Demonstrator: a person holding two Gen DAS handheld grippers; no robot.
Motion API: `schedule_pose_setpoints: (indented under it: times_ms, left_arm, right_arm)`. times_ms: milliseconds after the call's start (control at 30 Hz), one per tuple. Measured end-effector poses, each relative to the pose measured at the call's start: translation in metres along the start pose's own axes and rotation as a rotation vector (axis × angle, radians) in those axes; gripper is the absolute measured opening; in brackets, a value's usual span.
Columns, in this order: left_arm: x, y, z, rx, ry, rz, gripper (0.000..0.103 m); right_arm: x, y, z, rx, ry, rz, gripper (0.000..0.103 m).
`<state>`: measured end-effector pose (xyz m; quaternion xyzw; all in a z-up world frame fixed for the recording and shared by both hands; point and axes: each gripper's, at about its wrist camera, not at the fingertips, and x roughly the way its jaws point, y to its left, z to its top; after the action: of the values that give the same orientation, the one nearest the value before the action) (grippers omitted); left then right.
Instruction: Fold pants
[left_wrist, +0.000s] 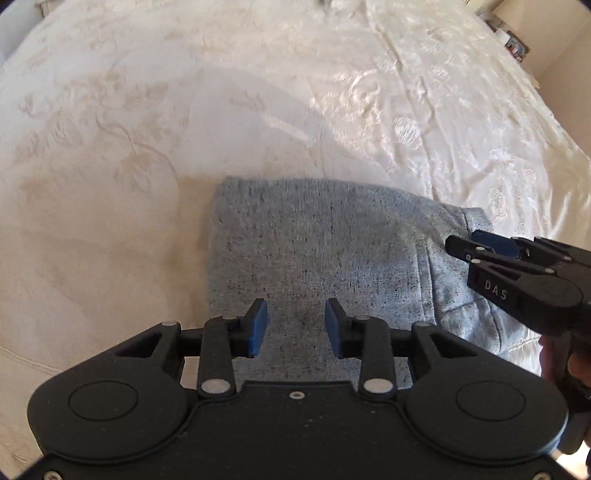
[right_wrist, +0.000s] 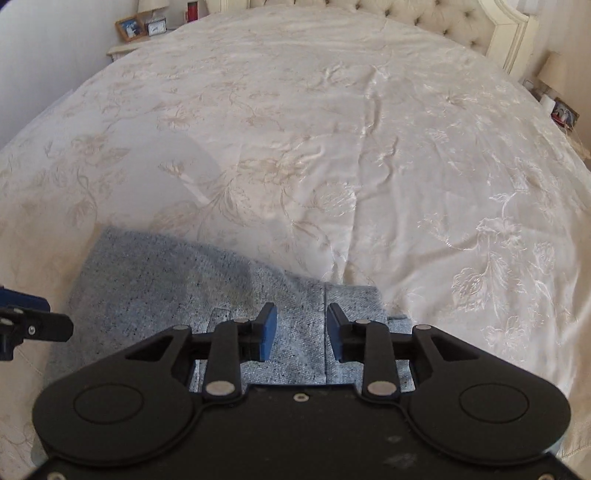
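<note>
Two tools in play, and neither is carrying anything. Low centre of the left wrist view, the left tool (left_wrist: 296, 326) hangs with its blue pads (left_wrist: 258, 326) spread and bare grey cloth showing through the gap: nothing pinched. Same story in the right wrist view, where the right tool (right_wrist: 302, 330) stands parted over a stitched seam (right_wrist: 325, 332), pads clear of the fabric on both sides.

Moving outward, the pants (left_wrist: 317, 258) lie as a compact grey bundle in the lower middle of both frames, flat on the bed (right_wrist: 332, 129), with a cleaner folded edge towards the upper left of the bundle. On the right of the left wrist view a layer with a hem pokes out past the top layer, so the stack is not quite square there. My read is that the tools sit one over each end of the bundle because that is where you would hold to make or tidy a fold.

Further out, the cream flowered bedspread fills most of each frame, rumpled towards the upper right. At the far edge of the right wrist view sit a tufted headboard (right_wrist: 443, 18) and, upper left, a nightstand (right_wrist: 125, 46) with a framed photo (right_wrist: 129, 27).

Judging by the shape, the folding looks close to finished.
</note>
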<state>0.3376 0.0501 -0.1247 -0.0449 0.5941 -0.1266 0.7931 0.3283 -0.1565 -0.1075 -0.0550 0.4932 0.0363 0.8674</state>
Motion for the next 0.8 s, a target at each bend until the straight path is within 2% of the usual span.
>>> schedule_pose_setpoints:
  times_ms: [167, 300, 500, 667, 800]
  left_arm:
    - [0.042, 0.001, -0.003, -0.061, 0.108, 0.023, 0.044]
    - [0.055, -0.003, -0.007, -0.051, 0.117, 0.061, 0.046]
    - [0.062, -0.007, -0.007, -0.043, 0.122, 0.089, 0.047]
    - [0.062, -0.010, -0.009, -0.035, 0.112, 0.104, 0.048]
    - [0.063, -0.016, -0.006, -0.025, 0.104, 0.121, 0.050]
  right_arm:
    - [0.034, -0.013, -0.016, 0.003, 0.136, -0.073, 0.034]
    - [0.042, -0.023, -0.023, -0.010, 0.139, -0.062, 0.044]
    - [0.053, -0.017, -0.032, -0.064, 0.119, -0.097, 0.053]
    - [0.051, -0.019, -0.035, -0.042, 0.104, -0.102, 0.063]
    - [0.056, -0.032, -0.031, 0.026, 0.137, -0.076, 0.069]
